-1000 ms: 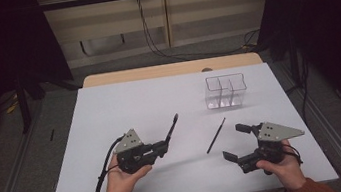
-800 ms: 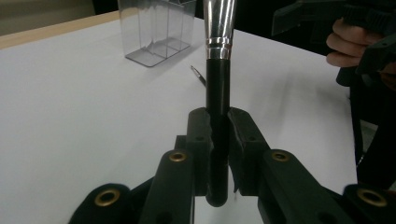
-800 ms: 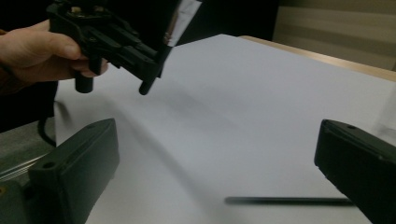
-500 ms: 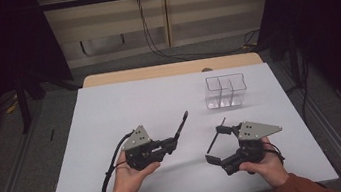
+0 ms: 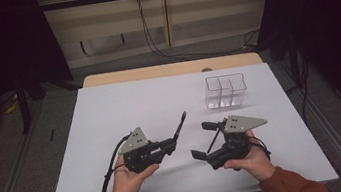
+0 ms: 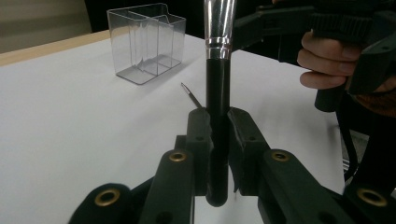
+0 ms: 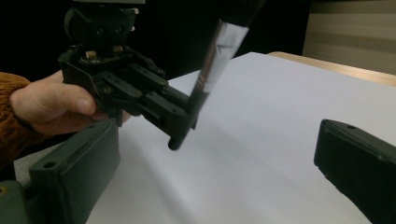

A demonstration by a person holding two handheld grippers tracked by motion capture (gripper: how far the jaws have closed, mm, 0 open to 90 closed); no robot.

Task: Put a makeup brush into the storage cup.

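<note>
My left gripper [image 5: 169,144] is shut on the black handle of a makeup brush [image 5: 179,125], which slants up and to the right. In the left gripper view its pads [image 6: 198,135] clamp the handle [image 6: 218,93] below the silver ferrule [image 6: 219,23]. My right gripper [image 5: 201,140] lies to its right, its jaws wide open and pointing left at the brush. A thin black stick [image 5: 213,139] lies on the white table under those jaws, its tip [image 6: 189,93] showing past the brush. The right gripper view has the left gripper [image 7: 140,98] and the ferrule [image 7: 222,44] ahead, between its jaws.
A clear plastic organizer [image 5: 226,89] with several compartments stands on the white table [image 5: 124,107] at the back right, also seen in the left gripper view [image 6: 147,42]. Dark floor and cables surround the table.
My right gripper has moved left across the table, over the thin stick, and now faces the brush closely. The left gripper with the brush has barely moved.
</note>
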